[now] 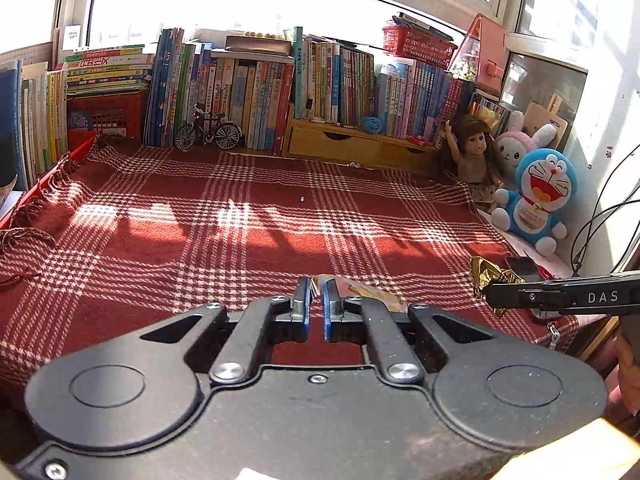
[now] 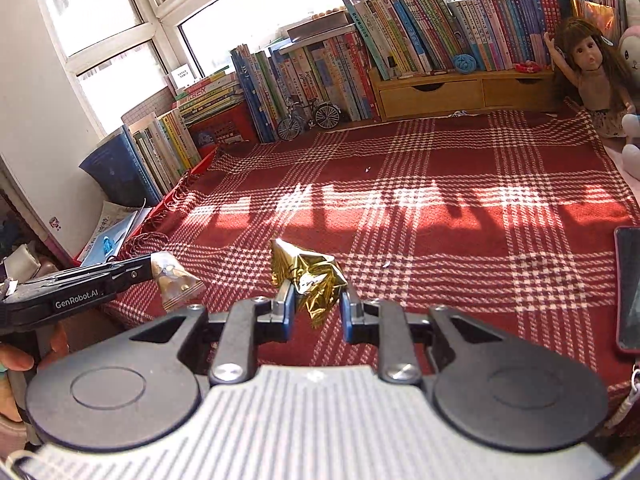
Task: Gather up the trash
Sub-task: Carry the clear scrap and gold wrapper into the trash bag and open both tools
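Note:
My left gripper [image 1: 317, 294] is shut on a flat brownish snack wrapper [image 1: 372, 292], which sticks out to the right of its blue pads. The right wrist view shows that wrapper [image 2: 176, 280] from the side, in the tip of the left gripper [image 2: 150, 270]. My right gripper [image 2: 318, 300] is shut on a crumpled gold foil wrapper [image 2: 314, 278] and holds it above the red plaid blanket [image 2: 440, 240]. In the left wrist view the gold foil [image 1: 486, 274] pokes out of the right gripper [image 1: 494, 298] at the right edge. A tiny white scrap [image 1: 302, 199] lies mid-blanket.
Rows of books [image 1: 248, 92], a model bicycle [image 1: 208, 130] and a wooden drawer box [image 1: 344, 142] line the far side. A doll [image 1: 474, 152] and plush toys [image 1: 538, 196] sit at the right. A phone [image 2: 630, 288] lies at the blanket's right edge, with cables [image 1: 600, 220] nearby.

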The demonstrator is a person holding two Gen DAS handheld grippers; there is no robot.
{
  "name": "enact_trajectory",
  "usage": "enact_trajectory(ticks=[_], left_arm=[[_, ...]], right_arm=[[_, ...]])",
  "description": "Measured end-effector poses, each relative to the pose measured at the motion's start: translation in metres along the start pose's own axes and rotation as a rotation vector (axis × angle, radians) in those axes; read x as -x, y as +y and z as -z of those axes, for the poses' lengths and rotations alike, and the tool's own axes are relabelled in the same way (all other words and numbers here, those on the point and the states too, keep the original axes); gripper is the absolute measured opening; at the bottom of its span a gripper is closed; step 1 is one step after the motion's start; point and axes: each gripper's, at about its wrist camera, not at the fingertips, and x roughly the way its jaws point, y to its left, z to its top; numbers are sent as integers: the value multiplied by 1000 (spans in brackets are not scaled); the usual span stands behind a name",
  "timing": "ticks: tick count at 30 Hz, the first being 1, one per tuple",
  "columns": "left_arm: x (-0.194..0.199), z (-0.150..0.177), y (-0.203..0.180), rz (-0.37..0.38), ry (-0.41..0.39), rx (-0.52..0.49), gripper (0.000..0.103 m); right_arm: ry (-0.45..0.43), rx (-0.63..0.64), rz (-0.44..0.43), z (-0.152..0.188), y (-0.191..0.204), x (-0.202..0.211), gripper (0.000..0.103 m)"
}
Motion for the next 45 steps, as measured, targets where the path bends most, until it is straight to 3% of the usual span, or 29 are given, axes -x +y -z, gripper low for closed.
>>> enact_trajectory(ticks=[7,13,21,30,45], left_arm=[[13,66,13,-15,83,19,6],[0,117,20,-59,184,2,7],[-40,172,25,-52,381,26,7],[-72,201,25,-72,507,43,8],[-96,216,23,-87,588,58,10]], right_arm=[[45,22,3,64,14,5,29],[169,7,-5,114,20,-19,30],[329,-11,29,169,21,-62,31],[401,-17,52,188,15,-80,34],[462,-21,39,199,17,-98,38]])
